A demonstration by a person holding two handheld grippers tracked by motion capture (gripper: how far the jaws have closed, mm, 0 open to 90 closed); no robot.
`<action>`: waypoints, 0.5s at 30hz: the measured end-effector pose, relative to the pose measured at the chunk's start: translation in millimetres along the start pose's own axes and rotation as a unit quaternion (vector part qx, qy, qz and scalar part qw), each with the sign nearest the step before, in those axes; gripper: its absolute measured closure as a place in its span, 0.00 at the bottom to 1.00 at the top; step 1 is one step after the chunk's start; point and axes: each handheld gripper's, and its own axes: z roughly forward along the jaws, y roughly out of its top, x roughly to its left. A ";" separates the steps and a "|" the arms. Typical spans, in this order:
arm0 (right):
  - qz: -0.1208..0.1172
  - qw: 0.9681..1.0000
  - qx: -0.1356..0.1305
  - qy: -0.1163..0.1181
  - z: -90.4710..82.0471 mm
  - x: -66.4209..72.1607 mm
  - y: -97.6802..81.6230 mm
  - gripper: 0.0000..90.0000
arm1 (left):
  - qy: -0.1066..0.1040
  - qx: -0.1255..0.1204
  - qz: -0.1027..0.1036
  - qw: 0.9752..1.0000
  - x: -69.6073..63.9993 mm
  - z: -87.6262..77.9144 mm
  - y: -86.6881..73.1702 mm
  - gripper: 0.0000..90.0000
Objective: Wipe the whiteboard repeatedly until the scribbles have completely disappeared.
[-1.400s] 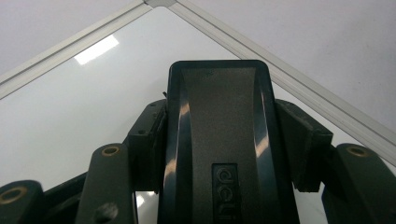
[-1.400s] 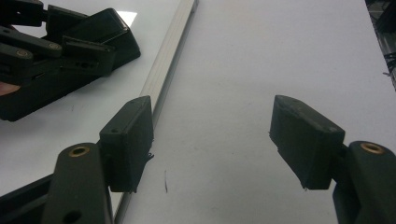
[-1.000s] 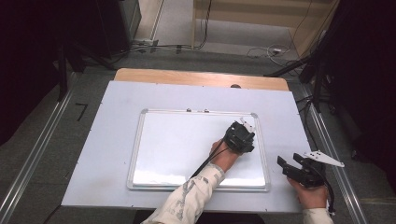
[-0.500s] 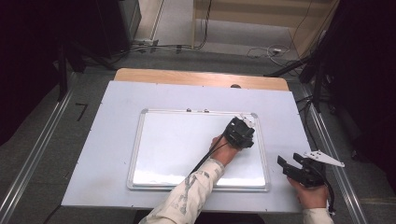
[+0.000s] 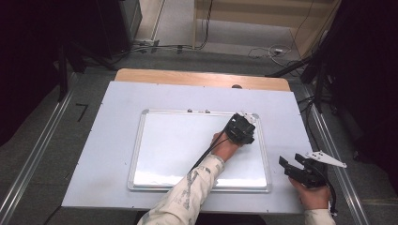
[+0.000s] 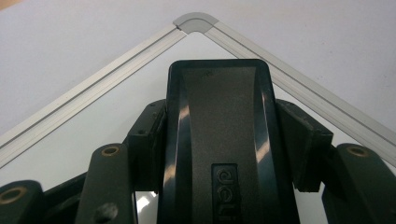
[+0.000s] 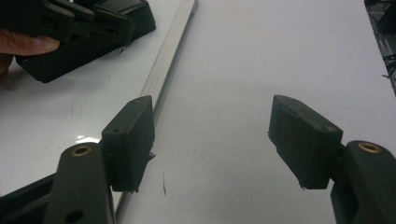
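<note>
Left tool (image 5: 241,127) is clamped on a black eraser (image 6: 219,140) that covers the way straight ahead; just beyond its tip sits the whiteboard's (image 5: 187,145) corner frame (image 6: 195,22), a low ridge. Right tool (image 7: 219,135) has its jaws spread wide over bare surface (image 7: 280,56), open going ahead; to its left runs the frame rail (image 7: 170,56), with the other tool past it.

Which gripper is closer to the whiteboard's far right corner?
Left. The left gripper sits on the whiteboard just short of that corner, holding a black eraser. The right gripper hovers off the board's right edge.
</note>
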 end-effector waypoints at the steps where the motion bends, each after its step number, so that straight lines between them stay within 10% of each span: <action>1: 0.000 1.000 0.001 0.000 0.3 0.0 0.0 0.33 | 0.000 0.000 0.001 1.000 -0.3 0.0 -0.1 0.46; 15: -0.001 1.000 0.002 0.001 2.0 0.6 0.4 0.34 | -0.002 0.004 0.012 1.000 -6.1 -5.7 -5.2 0.46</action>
